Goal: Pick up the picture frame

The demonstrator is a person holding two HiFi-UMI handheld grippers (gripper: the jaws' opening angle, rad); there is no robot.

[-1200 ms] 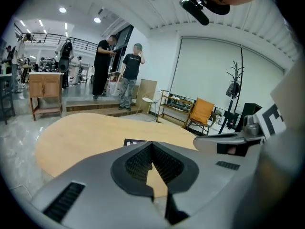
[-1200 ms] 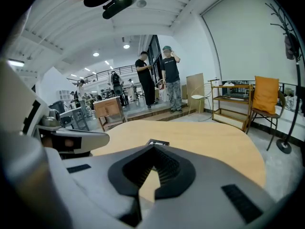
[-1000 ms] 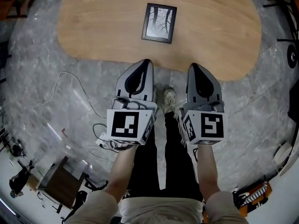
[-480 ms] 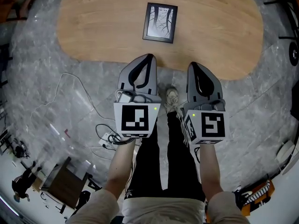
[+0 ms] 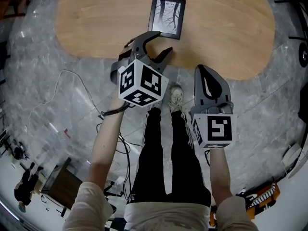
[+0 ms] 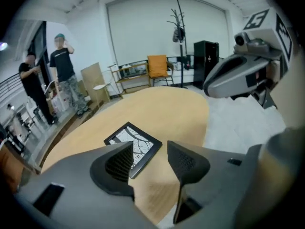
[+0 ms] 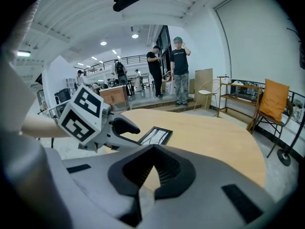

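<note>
Found picture frame (image 5: 166, 17) lying flat on wooden surface (image 5: 96, 23), ungrasped. Noted left claw (image 5: 162, 42) just opened wide, nothing gripped, angled down near frame's near edge, likely to straddle it. Recorded right claw (image 5: 202, 70) shut, back off the surface, idle.

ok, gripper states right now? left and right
Left gripper: open, jaws just been opening, nothing between them; picture frame lies ahead, untouched.
Right gripper: shut, empty.

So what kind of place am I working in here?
Likely an open office or lab hall: a big oval wooden table, an orange chair and coat stand by the wall, people standing beyond.
</note>
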